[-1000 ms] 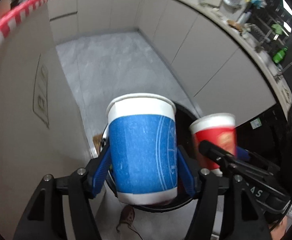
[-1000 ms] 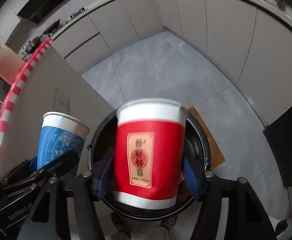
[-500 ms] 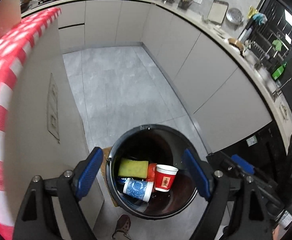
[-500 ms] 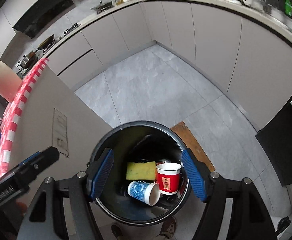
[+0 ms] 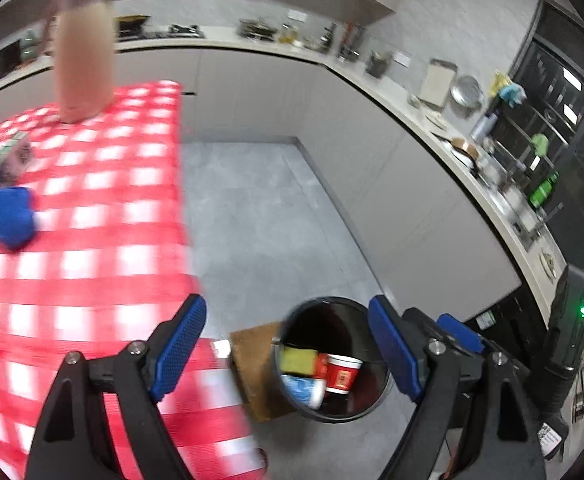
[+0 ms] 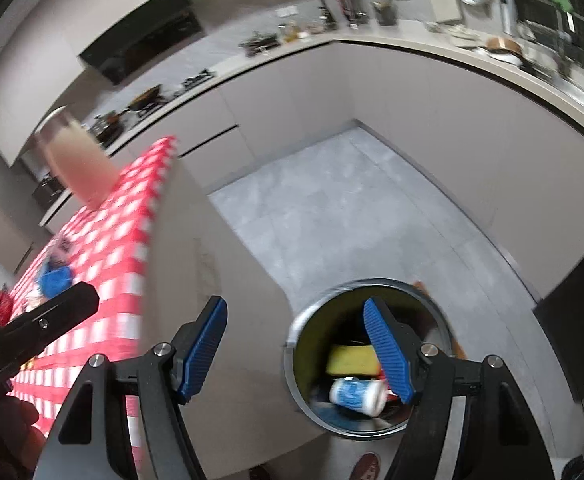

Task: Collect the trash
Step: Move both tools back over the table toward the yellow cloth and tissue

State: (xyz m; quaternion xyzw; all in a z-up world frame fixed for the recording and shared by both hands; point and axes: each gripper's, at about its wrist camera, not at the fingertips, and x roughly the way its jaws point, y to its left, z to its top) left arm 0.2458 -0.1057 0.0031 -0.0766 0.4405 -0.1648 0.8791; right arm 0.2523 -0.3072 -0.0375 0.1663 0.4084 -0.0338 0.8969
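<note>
A round black trash bin (image 5: 379, 396) (image 6: 292, 360) stands on the floor beside the table. Inside lie a blue paper cup (image 5: 303, 390) (image 6: 355, 394), a red paper cup (image 5: 341, 374) and a yellow sponge (image 5: 295, 360) (image 6: 349, 360). My left gripper (image 5: 288, 344) is open and empty, above the table's edge and the bin. My right gripper (image 6: 295, 348) is open and empty, above the bin's left rim. On the red checked table (image 5: 92, 220) (image 6: 104, 248) lies a blue object (image 5: 8, 216) (image 6: 54, 280) with other small items beside it.
A tall beige jug (image 5: 84, 56) (image 6: 76, 160) stands at the table's far end. A brown mat (image 5: 256, 372) lies under the bin. Grey cabinets with a cluttered counter (image 5: 431, 120) (image 6: 411, 40) curve around the grey floor (image 5: 260, 220).
Both grippers let go of their cups, which now lie in the bin. Both grippers then rose and swung left, bringing the table top into view.
</note>
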